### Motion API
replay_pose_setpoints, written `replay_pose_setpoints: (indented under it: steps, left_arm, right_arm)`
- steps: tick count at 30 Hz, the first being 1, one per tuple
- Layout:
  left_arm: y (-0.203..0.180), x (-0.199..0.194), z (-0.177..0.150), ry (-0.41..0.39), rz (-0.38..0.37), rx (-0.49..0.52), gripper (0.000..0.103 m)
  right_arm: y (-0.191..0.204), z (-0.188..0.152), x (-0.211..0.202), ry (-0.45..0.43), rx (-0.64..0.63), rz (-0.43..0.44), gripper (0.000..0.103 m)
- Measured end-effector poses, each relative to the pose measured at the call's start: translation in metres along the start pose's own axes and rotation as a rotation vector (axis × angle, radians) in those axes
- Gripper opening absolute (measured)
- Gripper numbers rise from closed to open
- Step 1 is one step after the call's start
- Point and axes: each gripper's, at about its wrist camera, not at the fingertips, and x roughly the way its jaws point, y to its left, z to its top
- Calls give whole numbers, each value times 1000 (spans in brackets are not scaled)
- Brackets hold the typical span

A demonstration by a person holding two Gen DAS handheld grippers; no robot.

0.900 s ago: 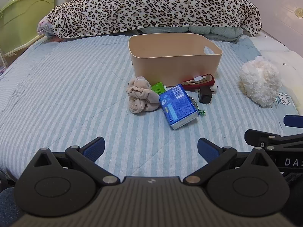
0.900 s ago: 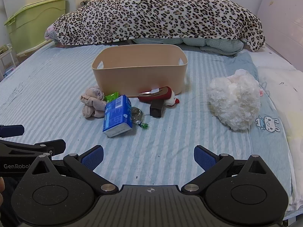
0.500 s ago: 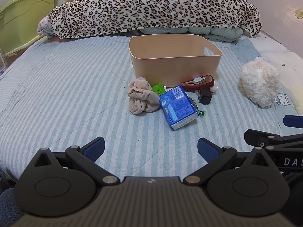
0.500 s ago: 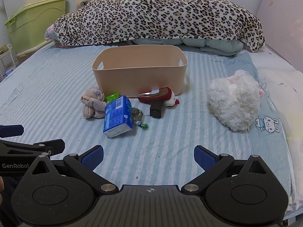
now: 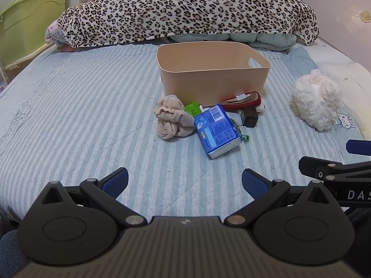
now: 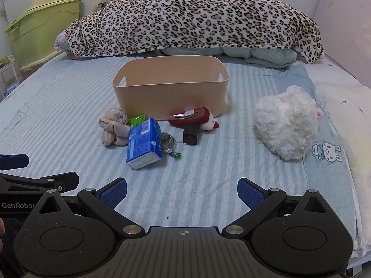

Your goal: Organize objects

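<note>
Left gripper [image 5: 184, 180] and right gripper [image 6: 182, 190] both wide open, empty, above striped bed [image 5: 81, 106]. Ahead: blue tissue pack [image 5: 216, 131], beige cloth [image 5: 171, 120], black box [image 5: 249, 117] before tan bin [image 5: 213, 78]. White plush [image 6: 286, 131] right. Leopard blanket [image 6: 192, 16] behind.

Before me: bed [image 5: 69, 120] in blue-striped sheet. Leopard-print blanket [image 6: 197, 20] heaped at its far end. Green storage bin [image 6: 39, 30] far left, pale headboard panel [image 5: 343, 16] right. Light even, indoor.
</note>
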Motion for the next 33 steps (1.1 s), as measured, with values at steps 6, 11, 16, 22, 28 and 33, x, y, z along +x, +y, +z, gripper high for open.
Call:
replay_pose_setpoints:
  steps: [6,11,16,22,28,33]
  left_arm:
    - [0,0,-1,-1,1,1,103]
    - [-1,0,-1,0,1,0,103]
    - [-1,0,-1,0,0,0,103]
    - [-1,0,-1,-1,1,3,103]
    - [-1,0,-1,-2,2,3,103]
    - [-1,0,-1,-1,5,7,103]
  right_arm:
    - [-1,-1,1,3,3,1,103]
    - [0,-1,1,3,3,2,103]
    - [0,-2,3,6,6,4,103]
    - [0,-2,3,6,6,3,103]
    - [0,-2,3,6,6,4,103]
    - [0,-3,3,7,5,3,103]
